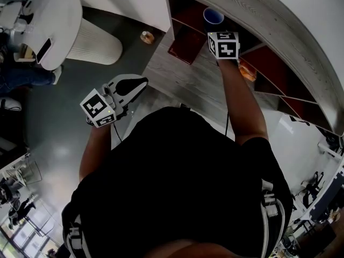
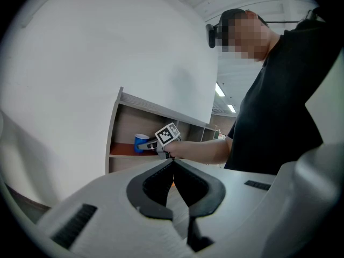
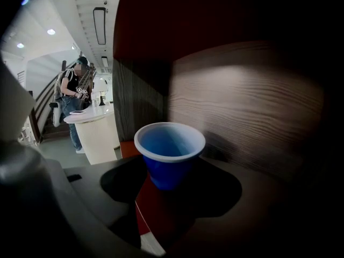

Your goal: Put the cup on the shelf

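Observation:
The blue cup (image 1: 213, 16) with a white rim stands upright inside a shelf compartment, over its red board (image 1: 185, 42). My right gripper (image 1: 215, 27) reaches into that compartment, and its jaws close on the lower part of the cup (image 3: 169, 155) from both sides. The wood-grain back wall (image 3: 247, 106) lies just behind the cup. My left gripper (image 1: 137, 85) hangs well back from the shelf, at the left, with its jaws closed and nothing in them. From the left gripper view the cup (image 2: 141, 142) and the right gripper (image 2: 150, 145) show in the shelf's end compartment.
A white round pedestal table (image 1: 70, 26) stands on the grey floor at the left. A small bottle (image 1: 146, 36) sits on the floor by the shelf's end. An orange thing (image 1: 247, 71) lies in a compartment further right. A person (image 3: 72, 98) stands far off.

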The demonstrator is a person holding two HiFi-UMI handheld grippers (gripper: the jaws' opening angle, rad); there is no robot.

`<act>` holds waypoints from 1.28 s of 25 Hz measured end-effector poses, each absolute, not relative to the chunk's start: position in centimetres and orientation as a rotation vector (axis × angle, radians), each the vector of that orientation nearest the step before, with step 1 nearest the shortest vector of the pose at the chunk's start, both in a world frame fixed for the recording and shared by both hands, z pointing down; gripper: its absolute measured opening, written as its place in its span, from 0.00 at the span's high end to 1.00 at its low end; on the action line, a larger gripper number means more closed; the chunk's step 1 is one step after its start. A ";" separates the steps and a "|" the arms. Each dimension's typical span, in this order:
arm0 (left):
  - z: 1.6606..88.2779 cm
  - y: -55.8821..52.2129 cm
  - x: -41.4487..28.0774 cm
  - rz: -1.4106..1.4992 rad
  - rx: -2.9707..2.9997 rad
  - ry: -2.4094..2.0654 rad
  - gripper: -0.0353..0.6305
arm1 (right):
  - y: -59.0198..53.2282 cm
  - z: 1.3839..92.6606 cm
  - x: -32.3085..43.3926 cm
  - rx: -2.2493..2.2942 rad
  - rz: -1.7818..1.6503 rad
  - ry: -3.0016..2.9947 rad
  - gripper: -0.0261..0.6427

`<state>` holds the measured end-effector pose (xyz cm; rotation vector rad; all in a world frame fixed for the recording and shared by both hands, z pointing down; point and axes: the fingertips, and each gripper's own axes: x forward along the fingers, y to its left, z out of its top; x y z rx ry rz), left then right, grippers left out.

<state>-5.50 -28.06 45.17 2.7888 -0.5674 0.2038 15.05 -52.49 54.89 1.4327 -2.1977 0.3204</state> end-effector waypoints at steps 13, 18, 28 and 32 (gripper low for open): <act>44.5 -28.0 -5.6 0.172 2.825 -0.579 0.92 | -52.5 55.2 14.6 1.416 0.331 -2.214 0.52; 44.7 -27.7 -5.5 0.186 2.820 -0.556 0.92 | -52.2 55.3 14.4 1.410 0.340 -2.216 0.49; 45.1 -26.0 -5.6 0.192 2.818 -0.493 0.92 | -50.4 54.7 15.1 1.449 0.341 -2.201 0.49; 45.0 -25.1 -6.0 0.190 2.822 -0.470 0.92 | -48.9 54.1 15.3 1.472 0.342 -2.200 0.49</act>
